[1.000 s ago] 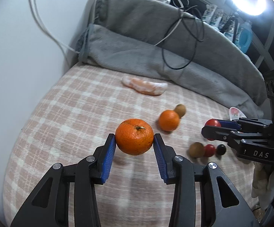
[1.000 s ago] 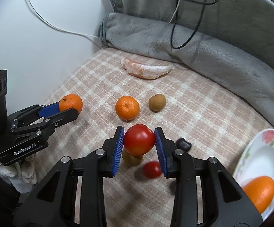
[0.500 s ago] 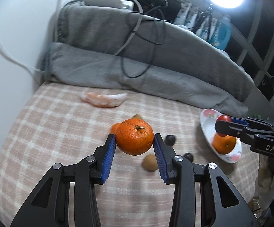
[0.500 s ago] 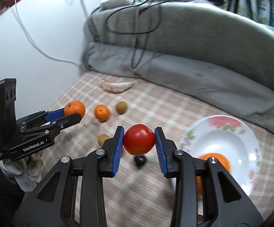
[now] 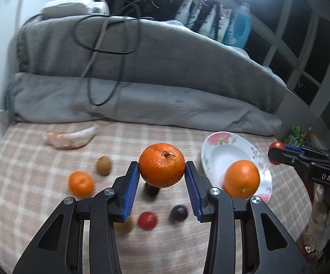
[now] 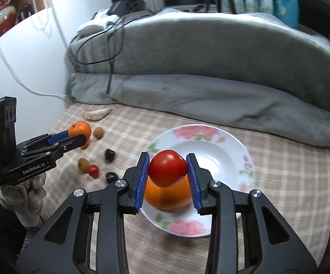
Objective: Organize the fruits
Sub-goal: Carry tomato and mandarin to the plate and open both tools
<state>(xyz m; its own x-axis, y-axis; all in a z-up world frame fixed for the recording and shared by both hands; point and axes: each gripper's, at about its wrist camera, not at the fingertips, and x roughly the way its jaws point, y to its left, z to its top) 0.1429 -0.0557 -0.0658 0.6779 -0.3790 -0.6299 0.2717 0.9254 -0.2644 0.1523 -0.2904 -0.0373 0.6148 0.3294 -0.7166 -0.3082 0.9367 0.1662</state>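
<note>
We hold a fruit in each tool above the checked bed cover. Our left gripper (image 5: 162, 174) has its jaws clamped on a mandarin (image 5: 162, 164), stem side up, blue pads pressing its flanks. Our right gripper (image 6: 167, 174) has its jaws clamped on a tomato (image 6: 167, 168), which sits high between the pads.

What the coming move turns on is the floral plate (image 6: 237, 147). From the right wrist view, the tomato hangs directly over the near part of the plate, above the orange (image 6: 167, 196) already lying in it. The bare bowl of the plate lies just beyond the tomato. The right hand is clearly the nearer one. From the left wrist view, the plate (image 5: 219, 138) lies ahead and to the right of the mandarin, near but not beneath it.

Both tools tilt downward toward the bed, and the left one shows in the right view, off to the left over the loose fruit.

Still on the cover are a second mandarin (image 5: 81, 184), a brown fruit (image 5: 104, 165), a cherry tomato (image 5: 147, 220) and a dark plum (image 5: 179, 213). We judge a tomato release over the bare bowl comes first.
</note>
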